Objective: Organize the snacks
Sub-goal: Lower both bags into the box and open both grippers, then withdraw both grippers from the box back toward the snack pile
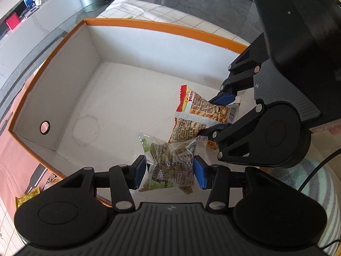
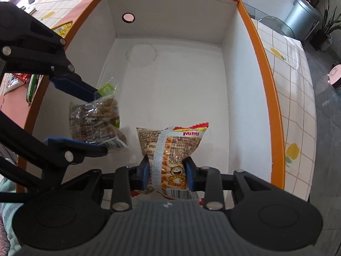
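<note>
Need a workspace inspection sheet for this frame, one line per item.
Surface: table with checked lemon-print cloth.
Job's things: orange-rimmed box, nothing lying on its floor; clear green-label packet; Mimi packet.
Clutter: yellow packet and red and green packets outside the box.
Grippers: left gripper shut on the clear packet; right gripper shut on the Mimi packet; both over the box.
Cables: black cable.
Surroundings: metal bin, potted plant.

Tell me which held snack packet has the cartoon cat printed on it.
The Mimi packet in the right gripper; the left gripper's clear packet shows only brown pieces and green labels.
</note>
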Tool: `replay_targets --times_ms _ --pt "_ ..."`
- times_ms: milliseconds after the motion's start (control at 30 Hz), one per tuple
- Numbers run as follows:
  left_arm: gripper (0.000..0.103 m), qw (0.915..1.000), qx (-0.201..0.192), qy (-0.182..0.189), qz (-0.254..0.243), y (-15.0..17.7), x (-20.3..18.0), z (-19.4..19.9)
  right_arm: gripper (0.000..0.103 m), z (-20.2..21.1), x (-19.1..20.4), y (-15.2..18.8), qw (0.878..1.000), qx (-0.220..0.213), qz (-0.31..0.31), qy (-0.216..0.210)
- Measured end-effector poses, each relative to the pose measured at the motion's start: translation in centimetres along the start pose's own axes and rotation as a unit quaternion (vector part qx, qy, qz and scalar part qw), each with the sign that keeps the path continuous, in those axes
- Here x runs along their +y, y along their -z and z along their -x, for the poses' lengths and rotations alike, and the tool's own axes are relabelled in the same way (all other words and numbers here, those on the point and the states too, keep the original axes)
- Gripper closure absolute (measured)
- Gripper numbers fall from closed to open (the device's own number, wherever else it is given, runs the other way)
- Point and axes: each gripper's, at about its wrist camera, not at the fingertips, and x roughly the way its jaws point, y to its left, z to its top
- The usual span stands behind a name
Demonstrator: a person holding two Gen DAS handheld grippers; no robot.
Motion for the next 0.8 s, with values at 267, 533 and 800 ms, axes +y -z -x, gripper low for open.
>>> replay_targets --times_ms 267,533,800 --pt "0.046 0.9995 0.031 -0.006 0.004 0.0 0.0 -1.5 0.071 -0.5 -0.7 0.0 1.0 0.009 -0.013 -0.001" --pt "0.037 0.9994 0.024 -0.024 0.003 -0.3 -0.4 -1.1 0.063 0.0 -0.6 0.1 1.0 0.011 -0.012 0.016" --pt "0.028 0.9984 -0.004 -0.051 -0.021 -0.3 -2.0 2.0 0.044 3.1 -0.4 0.4 0.999 -0.022 -0.005 0.044"
